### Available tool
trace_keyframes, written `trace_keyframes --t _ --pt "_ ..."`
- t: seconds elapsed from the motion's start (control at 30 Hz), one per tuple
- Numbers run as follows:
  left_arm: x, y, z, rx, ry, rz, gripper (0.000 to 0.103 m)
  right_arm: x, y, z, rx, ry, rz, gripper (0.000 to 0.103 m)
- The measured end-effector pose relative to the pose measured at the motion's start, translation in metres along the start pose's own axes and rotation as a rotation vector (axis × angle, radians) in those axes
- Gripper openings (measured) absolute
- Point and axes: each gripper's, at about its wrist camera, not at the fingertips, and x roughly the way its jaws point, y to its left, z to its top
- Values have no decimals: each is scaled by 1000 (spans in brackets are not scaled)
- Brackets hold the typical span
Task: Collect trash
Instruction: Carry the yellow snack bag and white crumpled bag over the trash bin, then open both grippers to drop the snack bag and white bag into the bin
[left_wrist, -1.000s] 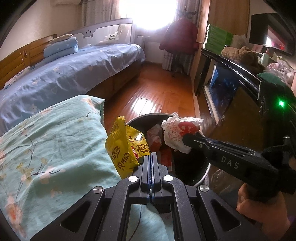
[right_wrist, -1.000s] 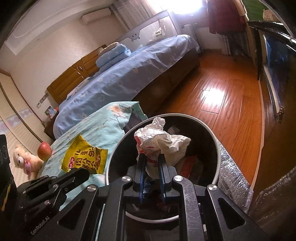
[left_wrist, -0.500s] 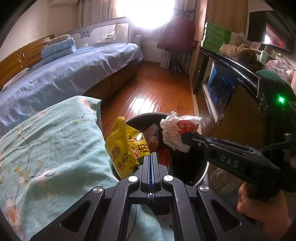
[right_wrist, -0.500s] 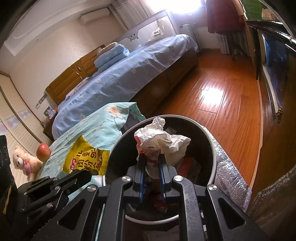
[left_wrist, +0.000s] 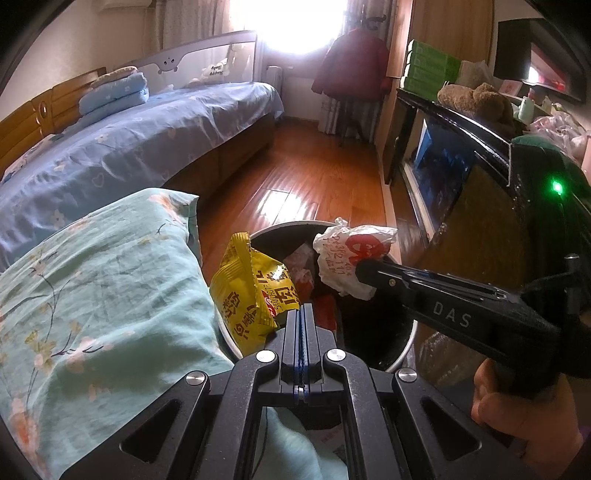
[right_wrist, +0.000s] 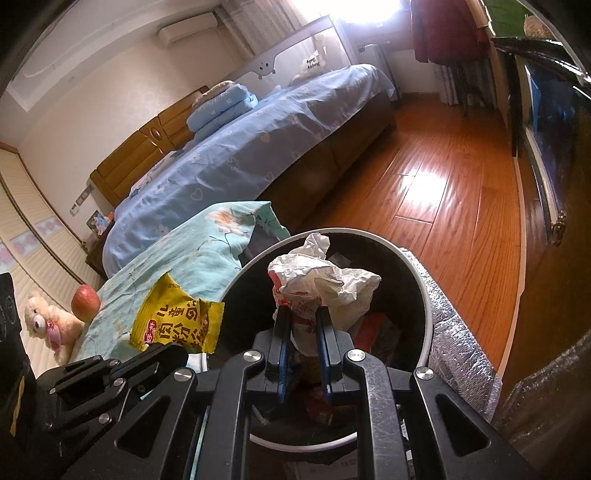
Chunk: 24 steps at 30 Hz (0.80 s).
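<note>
My left gripper (left_wrist: 301, 308) is shut on a yellow snack bag (left_wrist: 251, 291) and holds it at the near-left rim of a round black trash bin (left_wrist: 402, 341). My right gripper (right_wrist: 302, 314) is shut on a crumpled white wrapper with red print (right_wrist: 325, 282) and holds it above the open bin (right_wrist: 424, 295). The wrapper (left_wrist: 351, 258) and the right gripper (left_wrist: 364, 266) also show in the left wrist view, over the bin. The snack bag (right_wrist: 177, 317) shows left of the bin in the right wrist view. Red and white trash lies inside the bin.
A teal floral cover (left_wrist: 92, 295) lies left of the bin. A blue bed (left_wrist: 129, 147) stands beyond it. An apple (right_wrist: 85, 297) and a plush toy (right_wrist: 44, 325) sit on the cover. A dark cabinet (left_wrist: 461, 166) runs along the right. Silver foil (right_wrist: 461, 362) lies beside the bin.
The left gripper has carried the yellow bag a little toward the bin, over its rim. The right gripper still holds the wrapper over the bin, almost unmoved.
</note>
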Motion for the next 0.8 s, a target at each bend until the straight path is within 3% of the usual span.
trace_keyframes --t 0.8 --pt "9 3 3 -13 18 -7 0 12 -3 8 5 28 -1 15"
